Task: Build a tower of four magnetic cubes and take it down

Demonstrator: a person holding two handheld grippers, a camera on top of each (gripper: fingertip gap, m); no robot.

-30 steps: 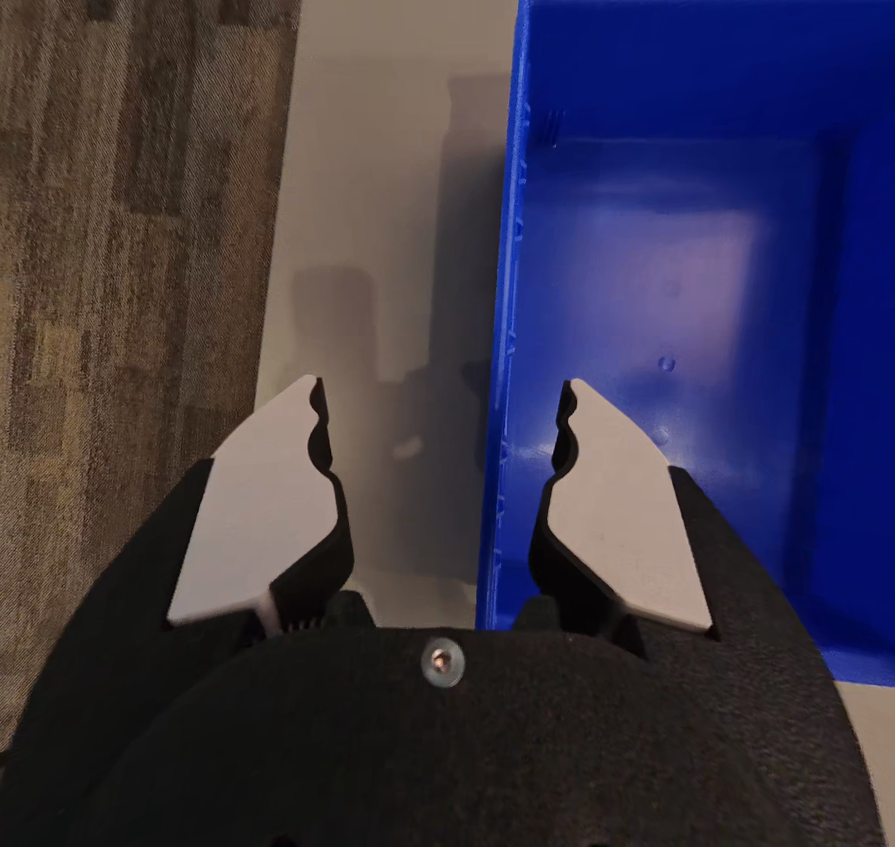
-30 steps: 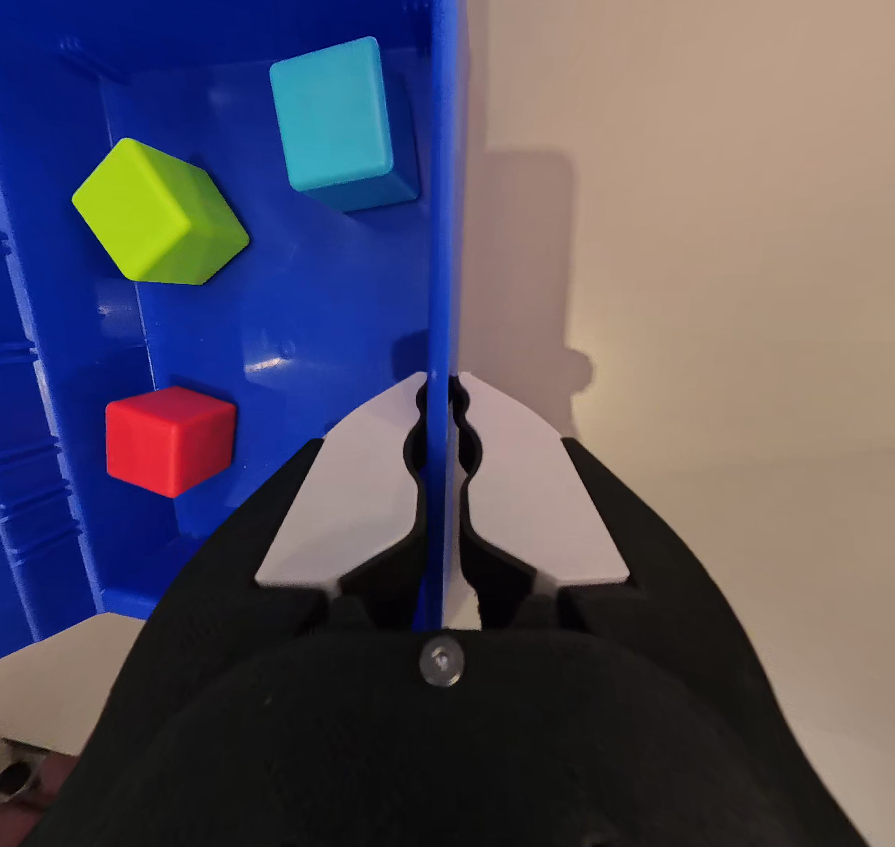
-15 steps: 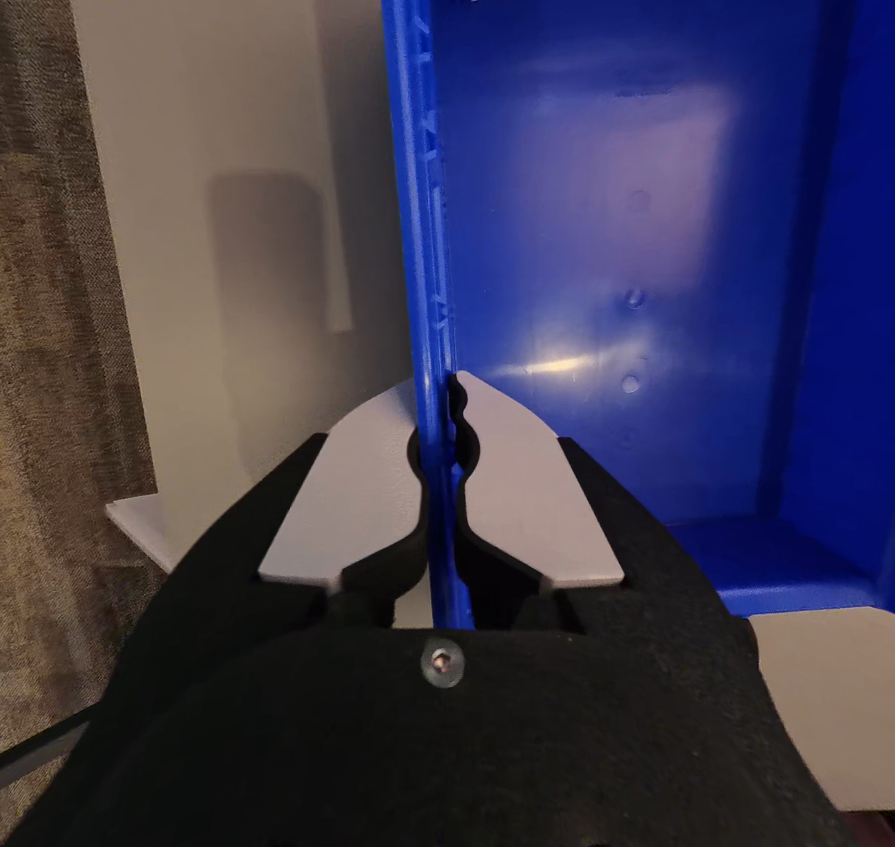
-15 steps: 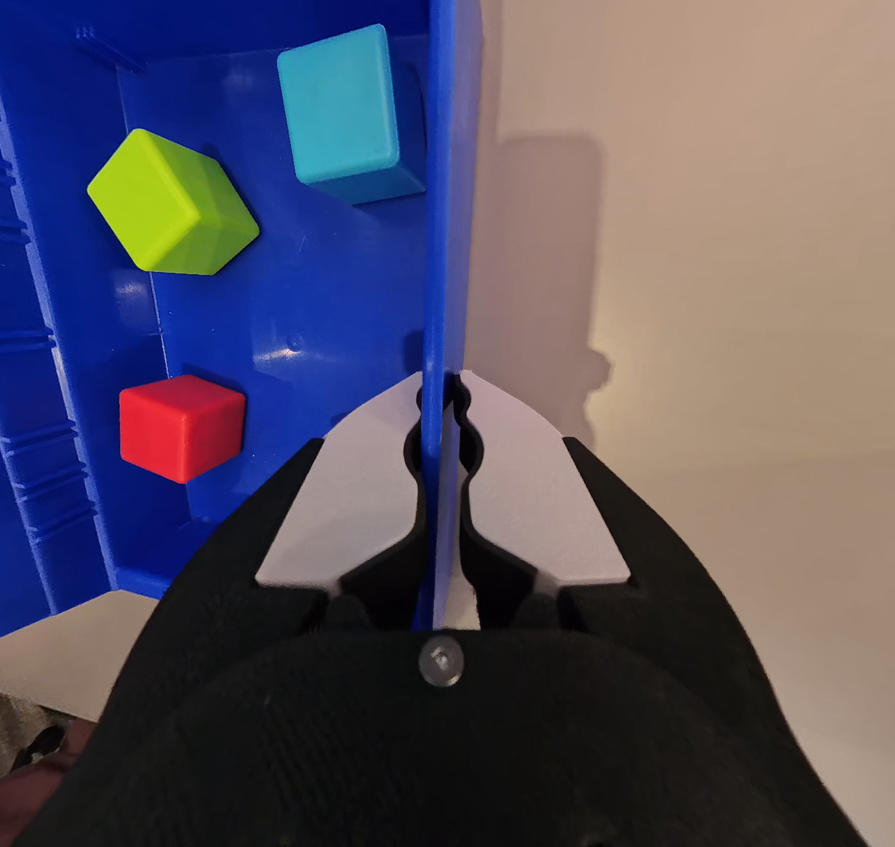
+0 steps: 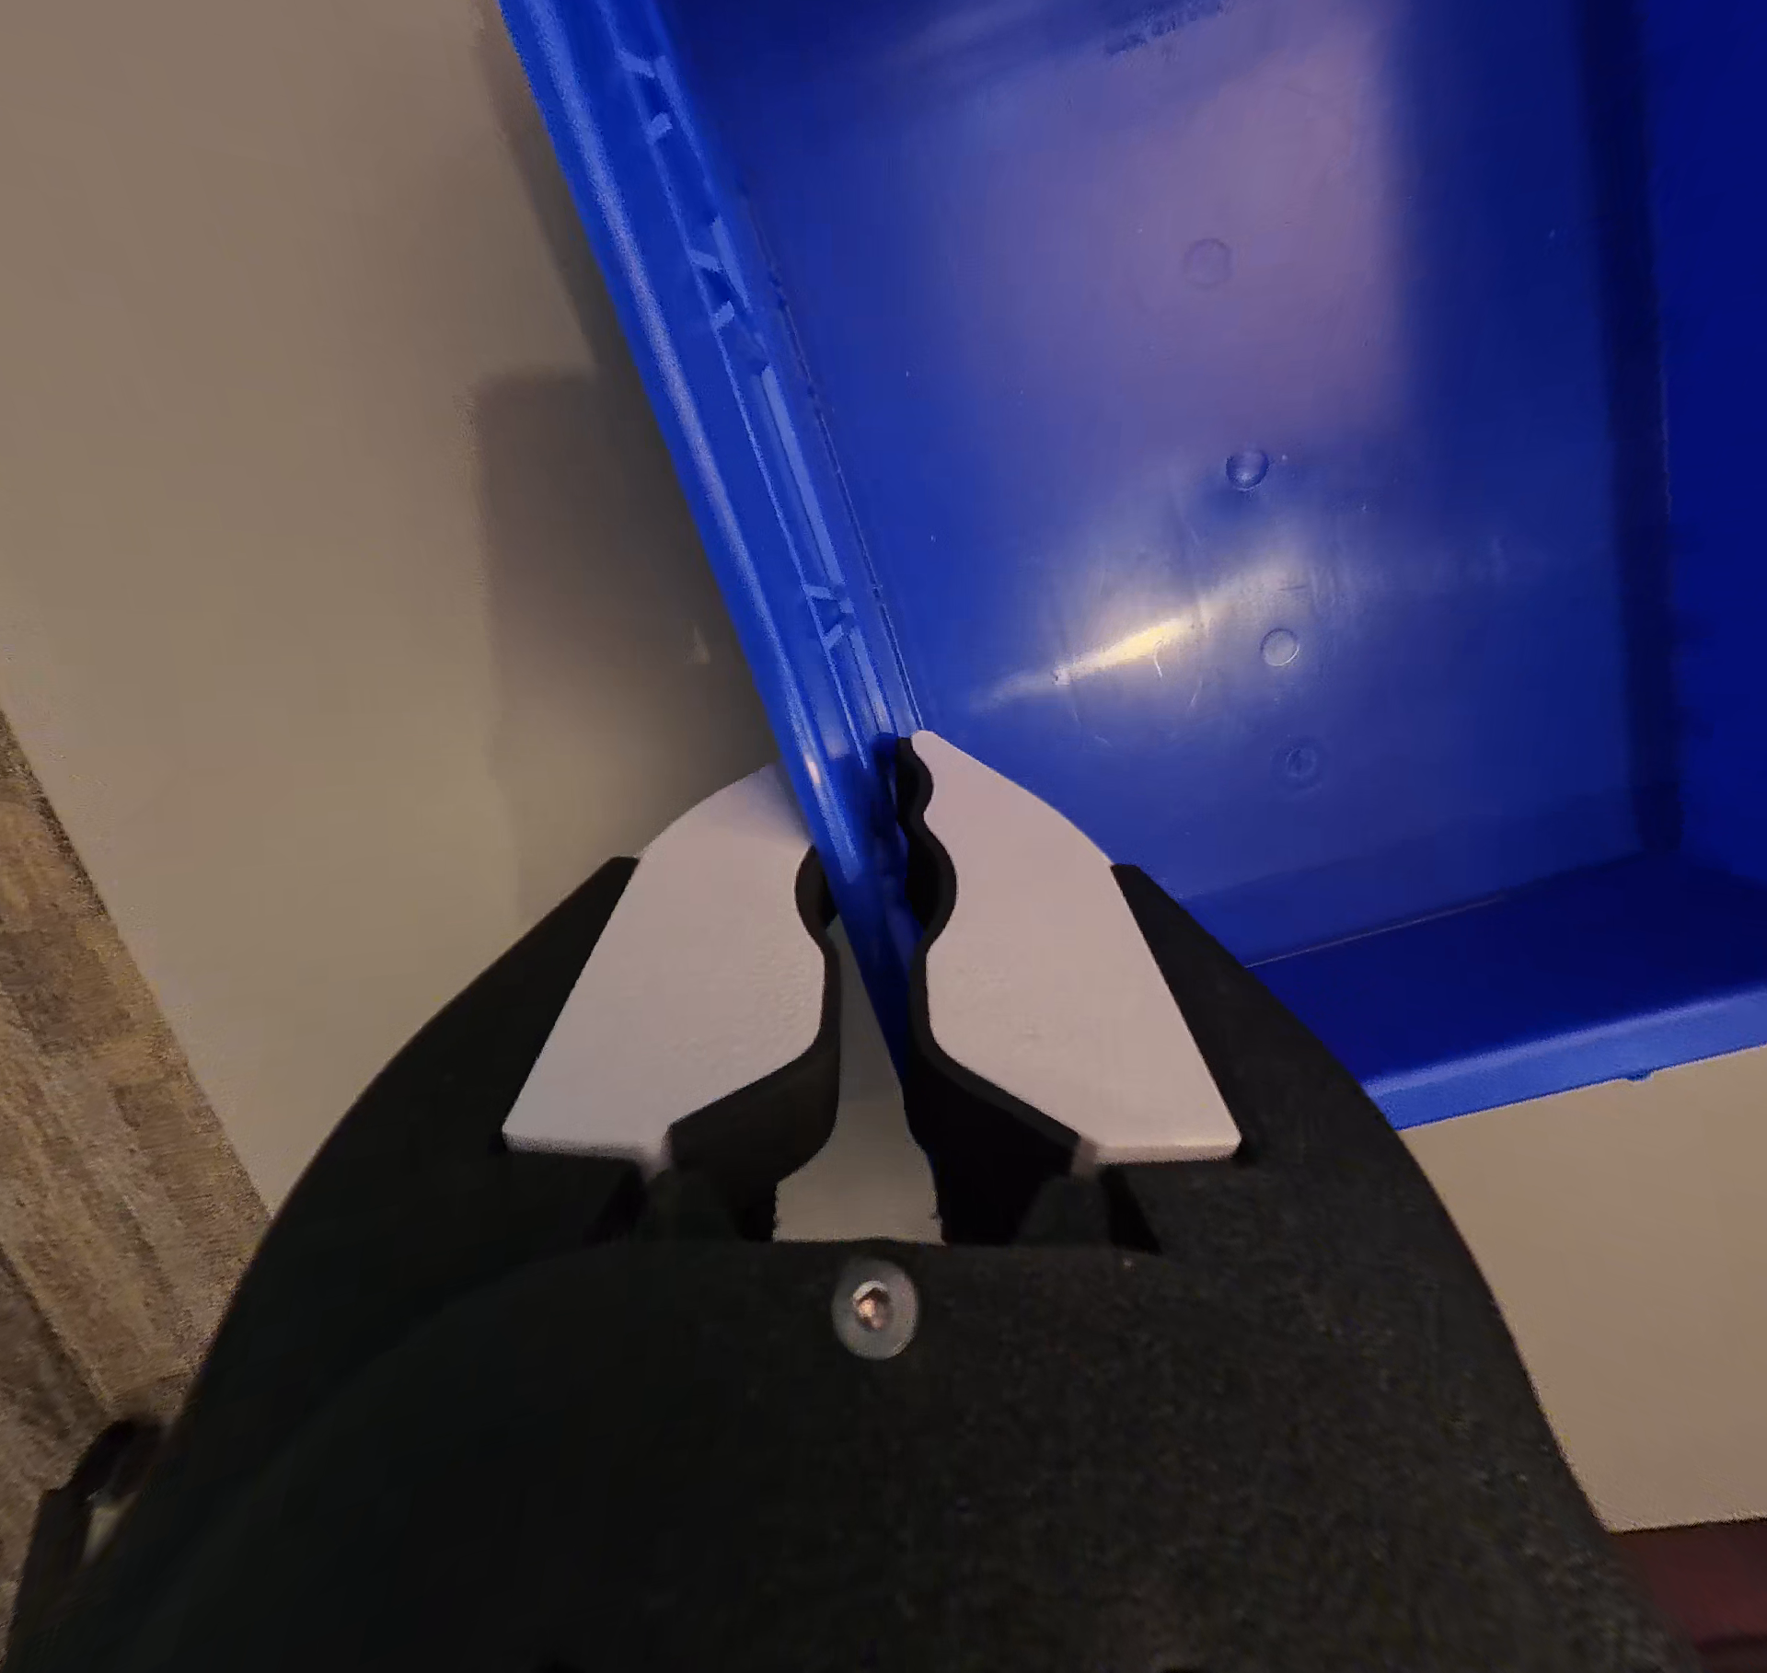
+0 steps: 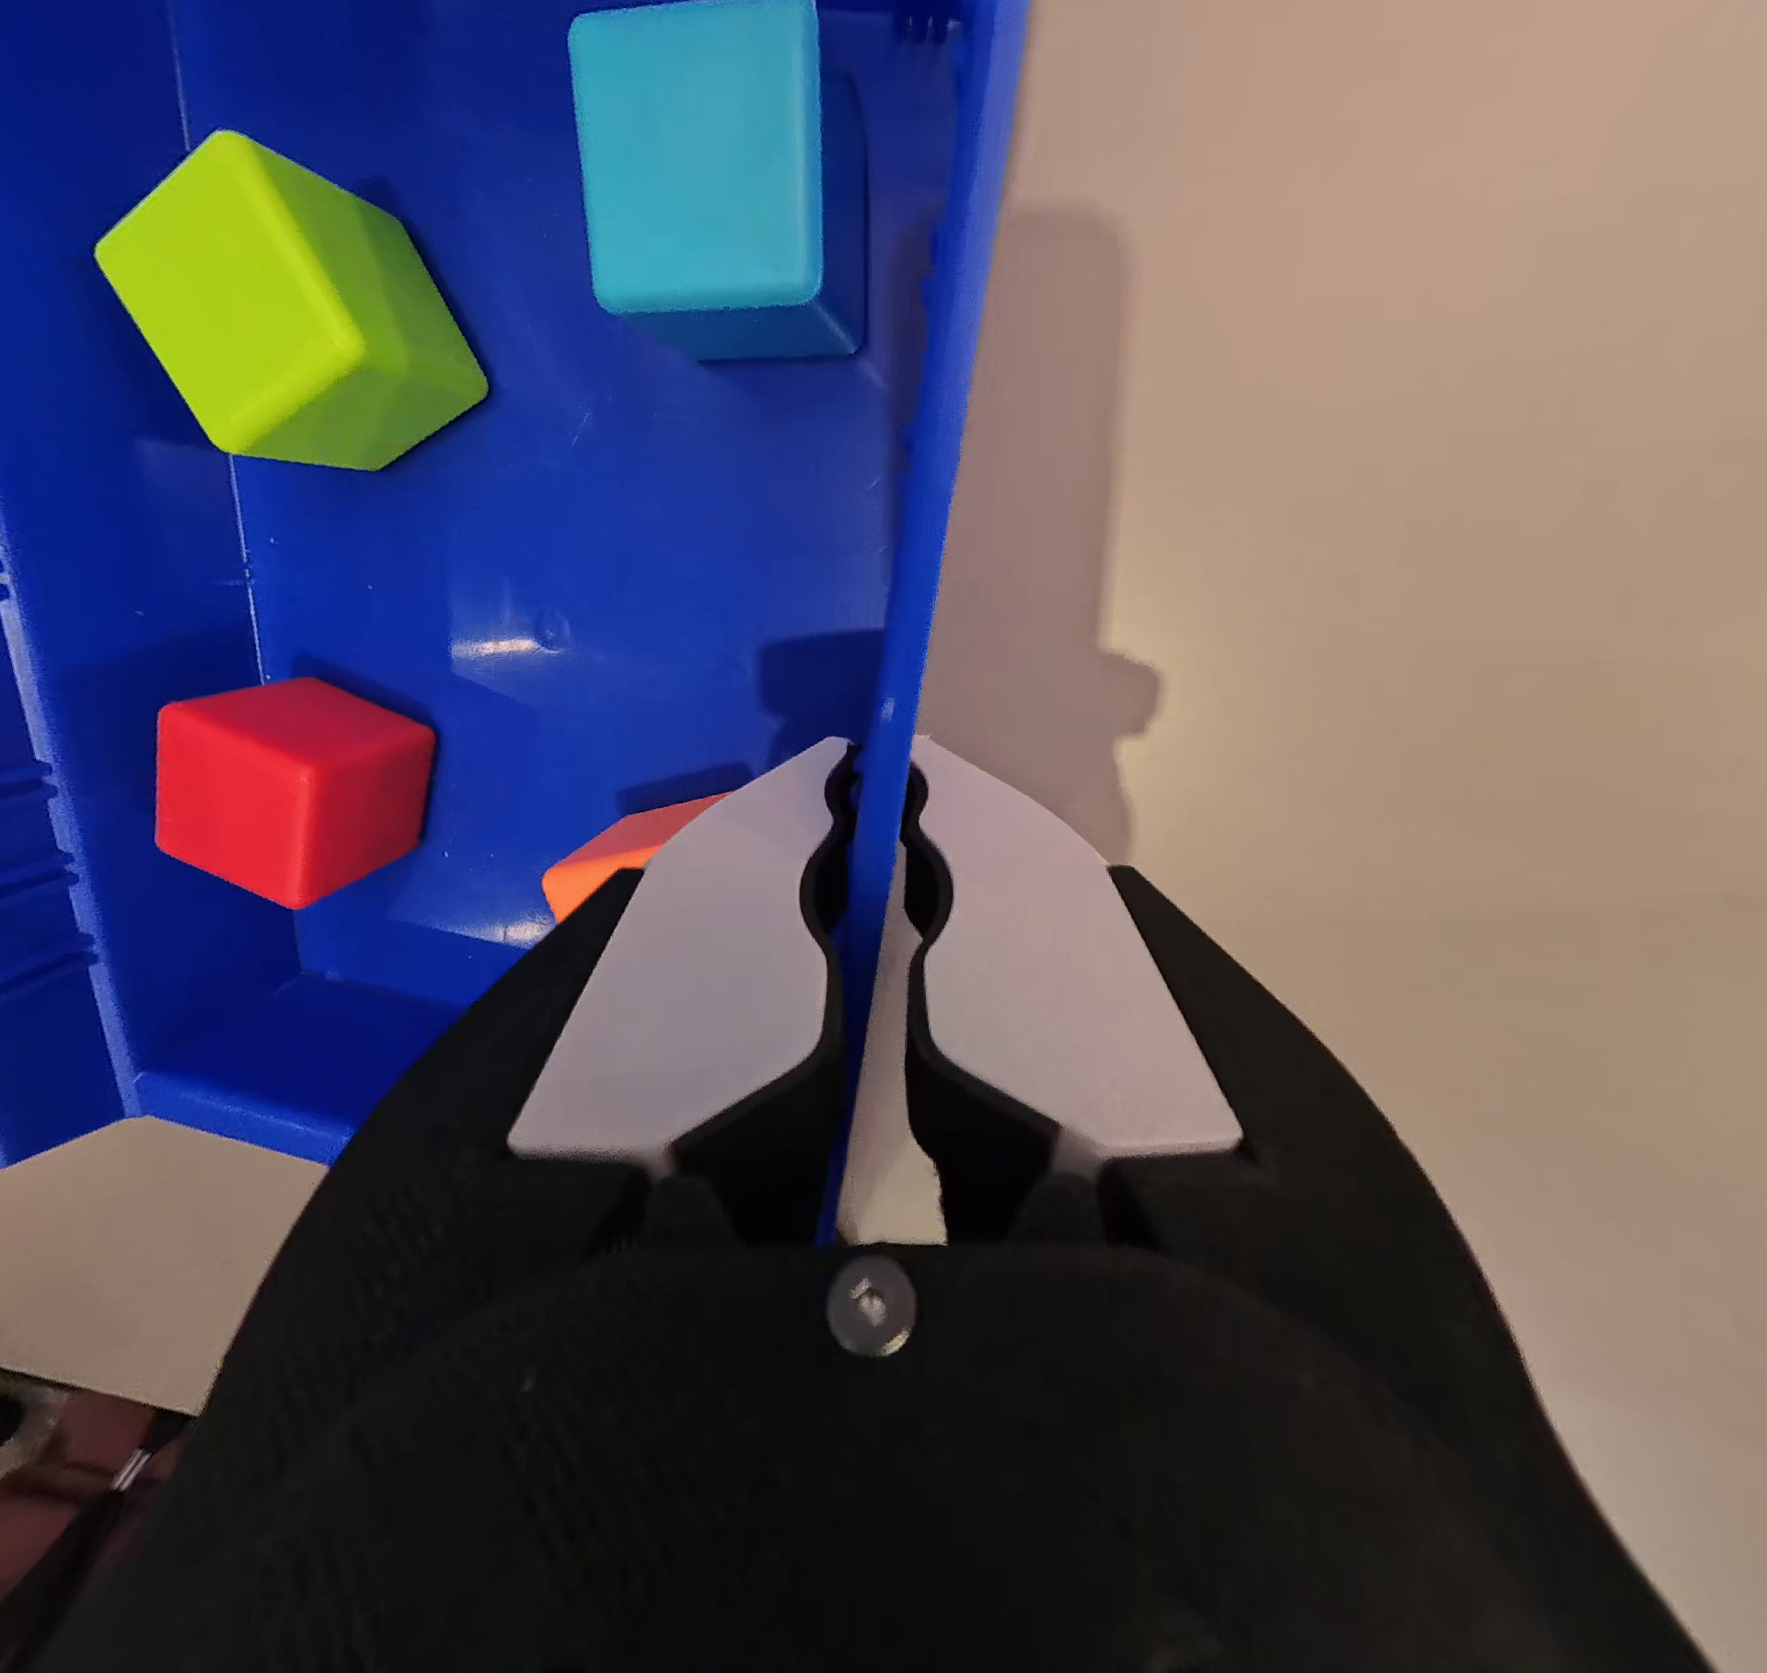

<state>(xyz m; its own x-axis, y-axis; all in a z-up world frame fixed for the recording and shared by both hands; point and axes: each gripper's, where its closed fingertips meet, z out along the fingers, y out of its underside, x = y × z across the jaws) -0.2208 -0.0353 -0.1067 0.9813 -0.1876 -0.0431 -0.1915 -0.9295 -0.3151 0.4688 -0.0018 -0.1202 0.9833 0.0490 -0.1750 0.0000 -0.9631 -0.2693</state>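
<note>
A blue plastic bin [image 5: 1100, 384] sits on a pale table. My left gripper [image 5: 856, 752] is shut on the bin's left wall, and the compartment in front of it holds nothing. My right gripper [image 6: 875, 747] is shut on the bin's right wall [image 6: 942, 384]. In the right wrist view the bin holds a cyan cube [image 6: 703, 155], a lime green cube [image 6: 277, 303], a red cube [image 6: 287, 786] and an orange cube [image 6: 626, 853], the last partly hidden behind my left finger [image 6: 708, 939].
The pale table top [image 6: 1386, 575] runs to the right of the bin and also to its left [image 5: 287, 480]. Brown carpet [image 5: 86, 1053] lies past the table's left edge. The table's near edge [image 6: 143, 1245] shows below the bin. The left gripper's tips are roughly 70 cm from the right gripper's.
My left gripper went from open beside the bin to shut on its left wall. The bin has since tilted and shifted in both views, and the orange cube has come into the right wrist view.
</note>
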